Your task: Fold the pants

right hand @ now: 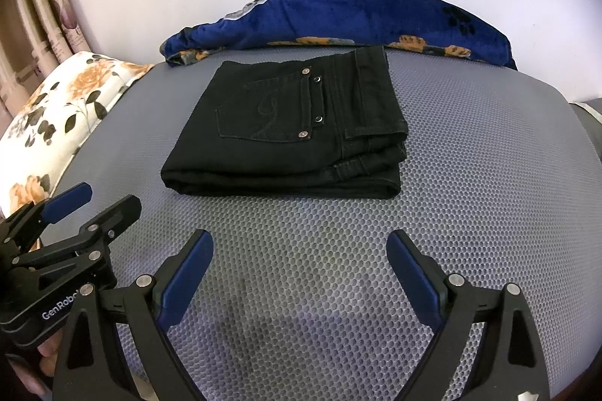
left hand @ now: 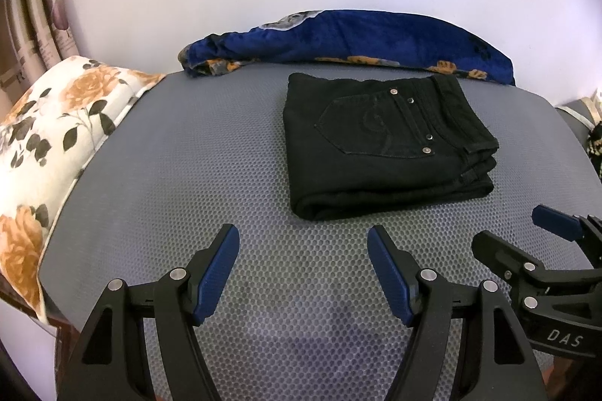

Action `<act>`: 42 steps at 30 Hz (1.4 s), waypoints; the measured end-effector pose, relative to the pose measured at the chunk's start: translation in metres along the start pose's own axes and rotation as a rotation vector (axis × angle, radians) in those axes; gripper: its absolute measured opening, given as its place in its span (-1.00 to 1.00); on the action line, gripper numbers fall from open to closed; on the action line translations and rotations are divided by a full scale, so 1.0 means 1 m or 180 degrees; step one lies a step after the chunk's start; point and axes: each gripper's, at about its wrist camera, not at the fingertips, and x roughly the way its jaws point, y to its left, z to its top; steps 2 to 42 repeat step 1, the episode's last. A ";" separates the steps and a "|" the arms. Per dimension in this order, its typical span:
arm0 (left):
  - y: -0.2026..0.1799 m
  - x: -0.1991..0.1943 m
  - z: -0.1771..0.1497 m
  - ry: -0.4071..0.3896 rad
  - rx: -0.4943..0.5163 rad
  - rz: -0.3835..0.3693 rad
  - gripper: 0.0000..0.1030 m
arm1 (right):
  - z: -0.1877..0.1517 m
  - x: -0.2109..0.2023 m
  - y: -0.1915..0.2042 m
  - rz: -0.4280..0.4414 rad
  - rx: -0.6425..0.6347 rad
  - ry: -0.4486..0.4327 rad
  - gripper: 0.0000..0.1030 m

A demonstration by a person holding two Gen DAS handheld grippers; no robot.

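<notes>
Black pants (left hand: 383, 145) lie folded into a compact rectangle on the grey honeycomb mat (left hand: 188, 175), back pocket up, waistband to the right. They also show in the right wrist view (right hand: 293, 130). My left gripper (left hand: 303, 239) is open and empty, just short of the pants' near edge. My right gripper (right hand: 299, 241) is open and empty, also short of the near edge. The right gripper shows at the right edge of the left wrist view (left hand: 526, 231). The left gripper shows at the left edge of the right wrist view (right hand: 109, 198).
A blue floral blanket (left hand: 357, 40) lies bunched along the mat's far edge against the white wall. A white pillow with orange roses (left hand: 49, 137) sits at the left. Curtains (left hand: 34, 25) hang at far left. The grey mat (right hand: 489, 175) spreads around the pants.
</notes>
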 end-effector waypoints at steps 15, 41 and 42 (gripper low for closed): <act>0.000 0.000 0.000 0.0001 -0.0001 0.0002 0.38 | 0.000 0.000 0.000 0.0002 0.0004 0.0002 0.79; 0.000 0.000 0.000 0.0001 -0.0001 0.0002 0.38 | 0.000 0.000 0.000 0.0002 0.0004 0.0002 0.79; 0.000 0.000 0.000 0.0001 -0.0001 0.0002 0.38 | 0.000 0.000 0.000 0.0002 0.0004 0.0002 0.79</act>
